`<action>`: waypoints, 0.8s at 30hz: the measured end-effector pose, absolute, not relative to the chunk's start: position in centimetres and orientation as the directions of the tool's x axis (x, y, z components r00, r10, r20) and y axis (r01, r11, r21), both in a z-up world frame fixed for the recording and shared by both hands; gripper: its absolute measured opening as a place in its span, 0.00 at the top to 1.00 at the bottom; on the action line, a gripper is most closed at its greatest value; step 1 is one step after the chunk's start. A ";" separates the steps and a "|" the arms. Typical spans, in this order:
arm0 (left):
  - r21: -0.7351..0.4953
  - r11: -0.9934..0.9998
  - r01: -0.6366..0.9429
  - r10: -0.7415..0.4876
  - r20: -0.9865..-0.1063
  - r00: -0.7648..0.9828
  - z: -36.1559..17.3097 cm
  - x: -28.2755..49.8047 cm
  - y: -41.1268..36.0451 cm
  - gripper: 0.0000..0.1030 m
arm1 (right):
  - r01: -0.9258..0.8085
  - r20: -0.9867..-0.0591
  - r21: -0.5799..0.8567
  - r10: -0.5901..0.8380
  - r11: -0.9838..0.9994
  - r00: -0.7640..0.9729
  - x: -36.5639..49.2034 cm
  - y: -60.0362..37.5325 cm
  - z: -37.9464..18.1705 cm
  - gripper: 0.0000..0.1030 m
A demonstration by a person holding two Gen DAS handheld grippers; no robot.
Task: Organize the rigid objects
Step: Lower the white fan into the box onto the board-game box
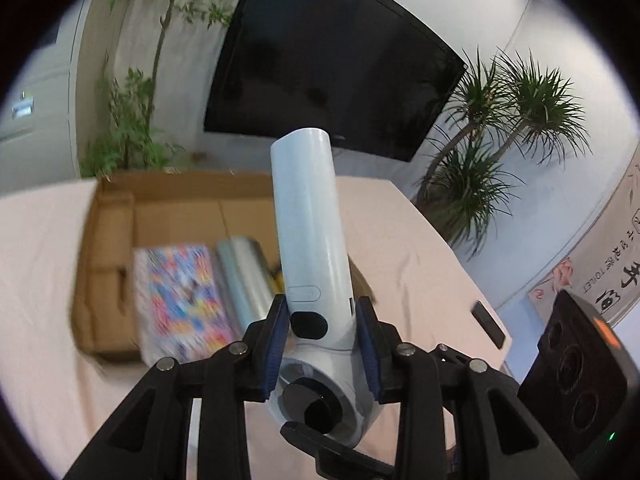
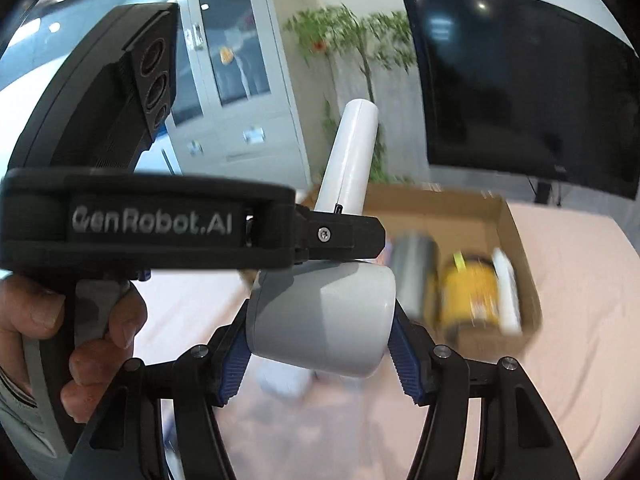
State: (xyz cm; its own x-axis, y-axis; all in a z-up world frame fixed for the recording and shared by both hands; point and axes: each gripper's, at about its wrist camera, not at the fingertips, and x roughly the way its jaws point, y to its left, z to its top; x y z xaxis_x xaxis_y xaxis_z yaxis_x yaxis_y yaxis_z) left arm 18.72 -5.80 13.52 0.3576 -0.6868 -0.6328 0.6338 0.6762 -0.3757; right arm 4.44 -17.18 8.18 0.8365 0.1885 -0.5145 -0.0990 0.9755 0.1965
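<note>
Item: white hair dryer (image 1: pixel 310 240), rigid, smooth, light by our guess. We hold it above the surface (image 1: pixel 420 264), near the cardboard box (image 1: pixel 108 240): left gripper (image 1: pixel 322 344) jaws clamp its handle, right gripper (image 2: pixel 320 356) jaws its barrel.

We count one white handheld device (image 1: pixel 310 216), two grippers (left (image 1: pixel 322 344), right (image 2: pixel 320 344)), one cardboard box (image 1: pixel 116 240), one colourful book (image 1: pixel 182 300), one silver cylinder (image 1: pixel 244 276), one yellow container (image 2: pixel 470 294), one television (image 1: pixel 332 68).

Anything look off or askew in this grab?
Nothing damaged or spilled. One oddity: both grippers hold the same white handheld device, the left gripper at its neck, the right gripper on its barrel, above the cardboard box.
</note>
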 end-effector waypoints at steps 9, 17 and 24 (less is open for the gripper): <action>-0.459 0.695 0.553 -0.677 -0.677 0.289 9.1 29.1 -2.8 0.68 | -0.108 -0.623 0.272 0.260 0.956 0.738 16.5 -15.1 7.0 0.42; -0.527 0.711 0.466 -0.654 -0.739 0.161 -0.7 33.8 -1.0 0.69 | -0.054 -0.753 0.331 0.298 0.942 0.586 23.9 -13.7 -0.9 0.42; -0.538 0.704 0.464 -0.644 -0.759 0.097 -3.7 33.8 -1.2 0.67 | -0.018 -0.808 0.346 0.308 0.938 0.502 25.6 -12.9 -4.8 0.40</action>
State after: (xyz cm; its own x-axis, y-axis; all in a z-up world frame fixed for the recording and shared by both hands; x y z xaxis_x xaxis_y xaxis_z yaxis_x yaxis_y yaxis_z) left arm 33.77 -1.25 -3.65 0.0968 -0.6440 -0.7589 0.4637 0.7038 -0.5381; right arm 25.62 -12.88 -4.77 0.5023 0.3078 -0.8080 -0.0176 0.9379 0.3464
